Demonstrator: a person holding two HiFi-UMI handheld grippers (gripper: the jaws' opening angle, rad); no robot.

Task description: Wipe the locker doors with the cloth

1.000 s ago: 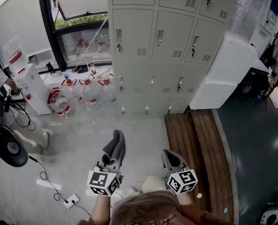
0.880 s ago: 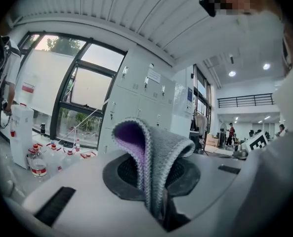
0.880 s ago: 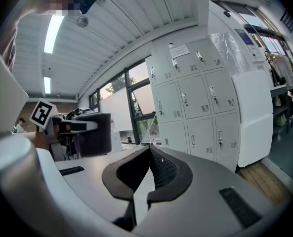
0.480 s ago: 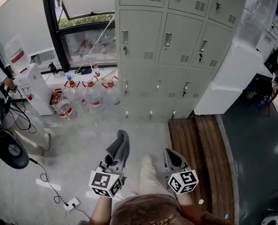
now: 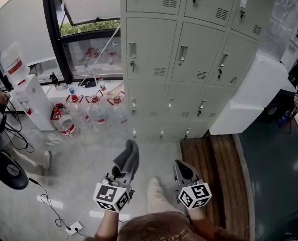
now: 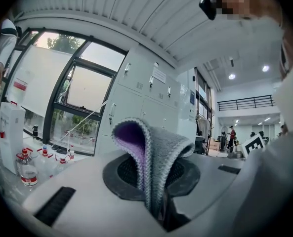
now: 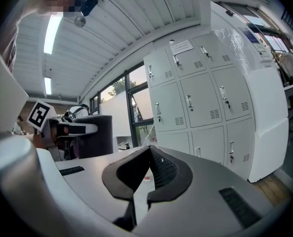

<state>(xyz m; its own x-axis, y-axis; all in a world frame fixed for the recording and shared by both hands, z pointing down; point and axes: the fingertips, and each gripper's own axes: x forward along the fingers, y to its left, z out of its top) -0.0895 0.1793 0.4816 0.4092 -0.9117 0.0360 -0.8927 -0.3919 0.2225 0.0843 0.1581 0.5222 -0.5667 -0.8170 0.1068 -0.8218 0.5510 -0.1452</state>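
The left tongs (image 5: 120,174) were clenched on the cloth (image 6: 153,154), a grey knitted piece with a purple inner face. It was doubled over on itself and stood up out of the jaws. The right tongs (image 5: 184,170) were closed on nothing, their pads meeting at the tip. Both hung low and near, over the pale floor (image 5: 83,169). They were well apart from the locker doors (image 5: 189,64), which stood at the far side, right of the window (image 5: 88,34) and the water bottles (image 5: 63,122).

The cloth looked soft, light and limp, so its free fold would likely flatten and drag against the smooth painted metal rather than push back. The knit could probably snag on the door handles (image 5: 132,50) and keys. It was held by its bunched lower end, deep between the jaws, which seemed a secure hold. Gripping nearer the fold would leave less loose cloth to flop and give a firmer wiping face. The doors themselves looked rigid, needing only light pressure.
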